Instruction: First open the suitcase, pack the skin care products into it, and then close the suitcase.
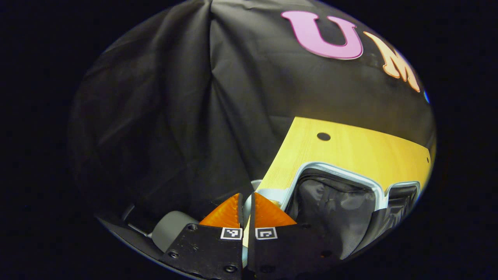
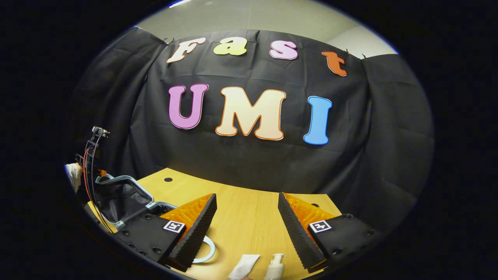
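**Suitcase open at the tabletop's left end, skin care products lying by the right gripper**

The suitcase lies open on the wooden tabletop. In the left gripper view its pale rim curves around a dark fabric lining, and a second compartment sits just beside it to the right. In the right gripper view the same suitcase shows at the far left of the tabletop, with the raised rim standing up from the surface.

The left gripper has its jaws nearly together, with only a thin slit between them; something pale shows in that slit, but whether they grip it cannot be told. A grey rounded object sits low beside the left finger.

The right gripper hovers over the tabletop with its jaws wide apart and nothing between them. Below it lie a white tube and a white pump bottle, just beside each other near the front edge. A white ring-shaped item lies by the left finger.

Farther off at the left edge, a hand holds the other gripper above the suitcase.
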`<state>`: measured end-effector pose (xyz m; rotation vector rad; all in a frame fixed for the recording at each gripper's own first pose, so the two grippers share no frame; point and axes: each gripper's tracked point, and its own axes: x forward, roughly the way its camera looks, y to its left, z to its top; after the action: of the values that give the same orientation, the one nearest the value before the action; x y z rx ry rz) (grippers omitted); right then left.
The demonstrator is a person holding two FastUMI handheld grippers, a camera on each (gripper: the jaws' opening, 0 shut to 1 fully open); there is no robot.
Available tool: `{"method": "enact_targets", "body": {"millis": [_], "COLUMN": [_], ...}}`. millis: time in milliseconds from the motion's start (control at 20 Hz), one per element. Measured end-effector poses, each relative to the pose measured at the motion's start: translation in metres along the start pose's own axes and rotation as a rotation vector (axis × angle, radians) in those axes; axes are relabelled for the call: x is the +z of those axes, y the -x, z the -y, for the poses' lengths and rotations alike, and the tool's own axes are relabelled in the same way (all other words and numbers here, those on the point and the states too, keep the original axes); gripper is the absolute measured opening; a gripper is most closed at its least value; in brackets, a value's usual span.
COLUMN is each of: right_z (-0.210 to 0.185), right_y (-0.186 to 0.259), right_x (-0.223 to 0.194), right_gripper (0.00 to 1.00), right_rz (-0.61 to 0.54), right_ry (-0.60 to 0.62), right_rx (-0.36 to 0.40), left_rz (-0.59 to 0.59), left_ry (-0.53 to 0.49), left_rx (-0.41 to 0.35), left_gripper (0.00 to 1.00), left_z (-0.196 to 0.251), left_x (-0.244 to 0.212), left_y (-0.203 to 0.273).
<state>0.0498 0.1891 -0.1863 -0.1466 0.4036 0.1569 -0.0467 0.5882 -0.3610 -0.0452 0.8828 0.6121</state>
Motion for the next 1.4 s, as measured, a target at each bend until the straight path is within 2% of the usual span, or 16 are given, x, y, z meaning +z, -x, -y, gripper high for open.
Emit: {"method": "enact_targets", "body": {"millis": [150,300,400,450,600,650,700,950,1200,1400], "right_z": [-0.002,-0.002,-0.001,0.0,0.003,0.004,0.006,0.021,0.051,0.079], "right_y": [-0.002,-0.001,0.0,0.0,0.001,0.001,0.003,0.013,0.029,0.042], "right_x": [-0.006,-0.007,-0.006,-0.004,0.001,0.003,0.004,0.013,0.015,0.017], "right_gripper": [1.0,1.0,1.0,1.0,1.0,1.0,1.0,1.0,1.0,1.0], "right_rz": [-0.029,-0.036,-0.03,-0.025,-0.003,0.007,0.017,0.07,0.1,0.125], "right_ry": [0.022,0.041,0.045,0.043,0.023,0.016,0.009,-0.014,-0.052,-0.074], "right_rx": [-0.005,-0.008,-0.004,-0.001,0.016,0.022,0.03,0.071,0.095,0.09], "left_rz": [-0.071,-0.034,0.012,0.05,0.216,0.272,0.321,0.592,0.737,0.773], "left_ry": [0.013,-0.017,-0.005,-0.004,0.011,0.014,0.012,-0.045,-0.09,-0.048], "left_rx": [0.011,0.093,0.117,0.147,0.192,0.197,0.2,0.153,-0.008,-0.183], "left_gripper": [0.0,0.0,0.0,0.11,1.0,1.0,0.95,0.94,0.94,0.94], "left_z": [-0.008,-0.019,-0.021,-0.026,-0.033,-0.031,-0.025,0.019,0.082,0.153], "left_x": [-0.032,-0.035,-0.027,-0.016,0.028,0.045,0.054,0.116,0.111,0.093], "left_y": [-0.023,-0.03,-0.024,-0.018,0.016,0.034,0.048,0.17,0.299,0.388]}}
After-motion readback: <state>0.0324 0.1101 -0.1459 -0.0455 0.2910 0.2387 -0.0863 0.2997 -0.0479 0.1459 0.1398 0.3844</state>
